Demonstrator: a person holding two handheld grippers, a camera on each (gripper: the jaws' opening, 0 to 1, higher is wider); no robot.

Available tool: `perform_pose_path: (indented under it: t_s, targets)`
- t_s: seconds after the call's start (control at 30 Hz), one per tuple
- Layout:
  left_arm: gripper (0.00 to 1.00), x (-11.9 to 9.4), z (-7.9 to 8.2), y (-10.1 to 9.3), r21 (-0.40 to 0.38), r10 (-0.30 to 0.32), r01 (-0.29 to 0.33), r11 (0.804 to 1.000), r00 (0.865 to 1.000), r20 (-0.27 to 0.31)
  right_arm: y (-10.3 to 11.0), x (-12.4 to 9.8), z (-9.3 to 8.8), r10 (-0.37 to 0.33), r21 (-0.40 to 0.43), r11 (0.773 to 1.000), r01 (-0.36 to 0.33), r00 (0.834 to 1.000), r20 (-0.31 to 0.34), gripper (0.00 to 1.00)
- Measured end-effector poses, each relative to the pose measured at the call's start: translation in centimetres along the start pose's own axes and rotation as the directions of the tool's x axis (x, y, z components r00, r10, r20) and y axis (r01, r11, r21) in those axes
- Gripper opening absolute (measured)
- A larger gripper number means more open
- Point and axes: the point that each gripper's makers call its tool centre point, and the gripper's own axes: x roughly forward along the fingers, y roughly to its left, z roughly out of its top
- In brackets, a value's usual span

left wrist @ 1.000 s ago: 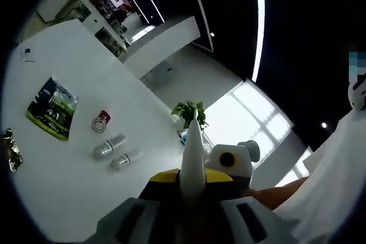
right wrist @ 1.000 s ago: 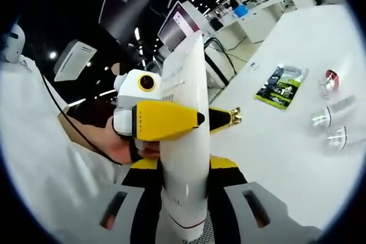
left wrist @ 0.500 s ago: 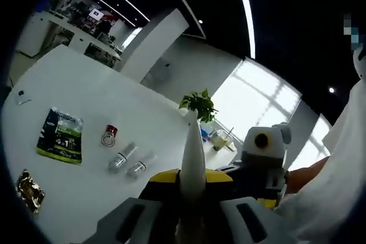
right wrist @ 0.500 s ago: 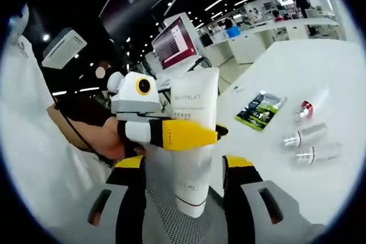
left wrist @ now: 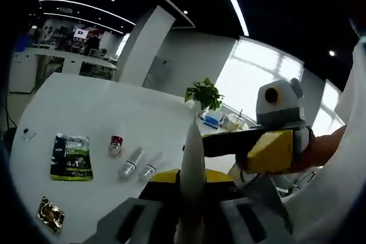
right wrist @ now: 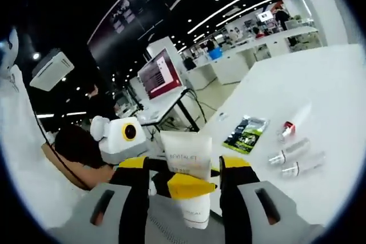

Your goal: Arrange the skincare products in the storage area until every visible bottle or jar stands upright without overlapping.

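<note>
Right tool [right wrist: 183, 167] now off tube [right wrist: 187, 158]

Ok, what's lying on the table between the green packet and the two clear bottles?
In the left gripper view, the red-capped item lies between the green packet and the two clear bottles, toward their far ends.

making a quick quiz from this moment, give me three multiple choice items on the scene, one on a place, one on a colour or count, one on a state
1. Where is the white tube?
A. lying on the table
B. off the table, between grippers
C. standing by the plant

2. What colour is the cap of the small tube beside the green packet?
A. red
B. blue
C. black

3. How are the two clear bottles placed?
A. upright
B. stacked
C. lying down

Answers: 1 B, the left gripper clamps it between the open right gripper's jaws. 2 A, the cap shows red. 3 C, both lie side by side on the white table.
</note>
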Motion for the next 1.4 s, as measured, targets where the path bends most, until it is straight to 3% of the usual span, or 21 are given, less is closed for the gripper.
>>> perform_pose_path:
  t_s: [0.2,0.23,0.33,0.43,0.77,0.97,1.13,1.27,1.4]
  targets:
    - [0.13,0.6,0.0,-0.7,0.102,0.042,-0.039,0.994,0.999,-0.030,0.1,1.0,-0.2,-0.064,-0.049,0.997,0.063,0.998,-0.012,0.40]
    - [0.13,0.7,-0.1,-0.6,0.101,0.053,-0.049,0.994,0.998,-0.037,-0.5,0.9,-0.4,-0.106,-0.070,0.992,0.104,0.994,-0.024,0.37]
    - [0.13,0.7,-0.1,-0.3,0.140,0.087,-0.080,0.987,0.995,-0.041,-0.5,1.1,-0.2,-0.111,-0.075,0.991,0.110,0.994,-0.007,0.37]
    - [0.14,0.8,0.1,-0.5,0.168,0.091,-0.085,0.982,0.995,-0.030,-0.2,0.7,0.0,-0.108,-0.165,0.981,0.106,0.994,-0.001,0.35]
    - [0.18,0.8,0.6,-0.8,0.260,0.126,-0.128,0.957,0.992,0.024,-0.1,-0.2,0.4,-0.074,-0.162,0.984,0.078,0.997,0.028,0.33]
    - [0.21,0.6,0.7,-0.3,0.296,0.159,-0.159,0.942,0.987,0.021,-0.3,-0.3,1.7,-0.072,-0.212,0.974,0.080,0.996,0.044,0.33]
    - [0.21,0.4,0.3,0.4,0.292,0.181,-0.175,0.940,0.983,0.007,-1.0,-0.4,3.0,-0.080,-0.241,0.966,0.091,0.995,0.055,0.33]
    - [0.28,-0.1,0.4,1.3,0.281,0.205,-0.200,0.939,0.979,0.014,-1.8,-0.4,4.2,-0.091,-0.256,0.961,0.107,0.993,0.074,0.33]
    - [0.33,-0.9,-0.1,2.7,0.304,0.249,-0.235,0.923,0.969,-0.006,-2.5,-0.3,5.2,-0.109,-0.267,0.955,0.129,0.990,0.090,0.34]
